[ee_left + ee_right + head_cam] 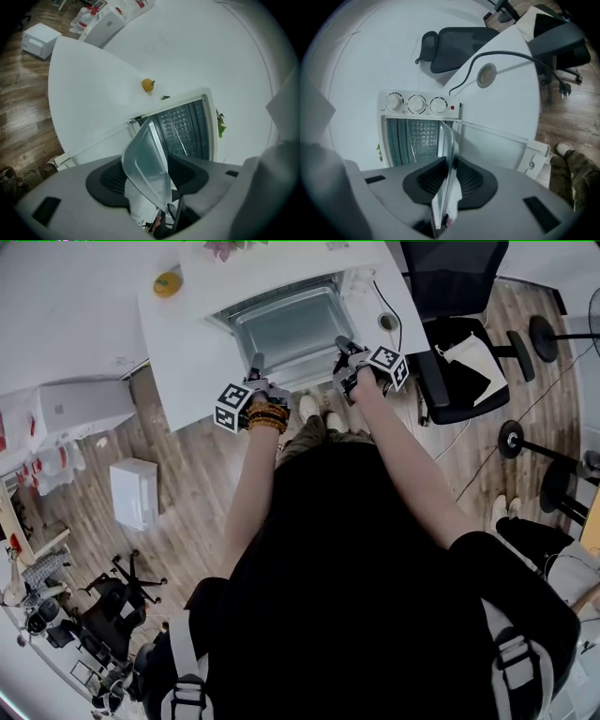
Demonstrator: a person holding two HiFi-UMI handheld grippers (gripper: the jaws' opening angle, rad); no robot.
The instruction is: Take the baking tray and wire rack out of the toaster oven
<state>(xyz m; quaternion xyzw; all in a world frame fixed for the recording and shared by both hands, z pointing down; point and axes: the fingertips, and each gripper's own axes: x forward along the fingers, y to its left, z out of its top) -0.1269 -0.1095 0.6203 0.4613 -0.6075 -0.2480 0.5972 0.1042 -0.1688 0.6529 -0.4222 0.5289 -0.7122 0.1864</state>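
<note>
Baking tray (291, 329) is kept above the desk's (187, 362) near edge by right tongs (450, 171) clamped on its rim; left tongs (149, 164) are spread open.

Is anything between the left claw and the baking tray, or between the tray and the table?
Nothing visible does. The rim of the baking tray sits between the open jaws of the left claw, and the right claw is clamped on the opposite rim. The small orange fruit on the table lies well aside.
</note>
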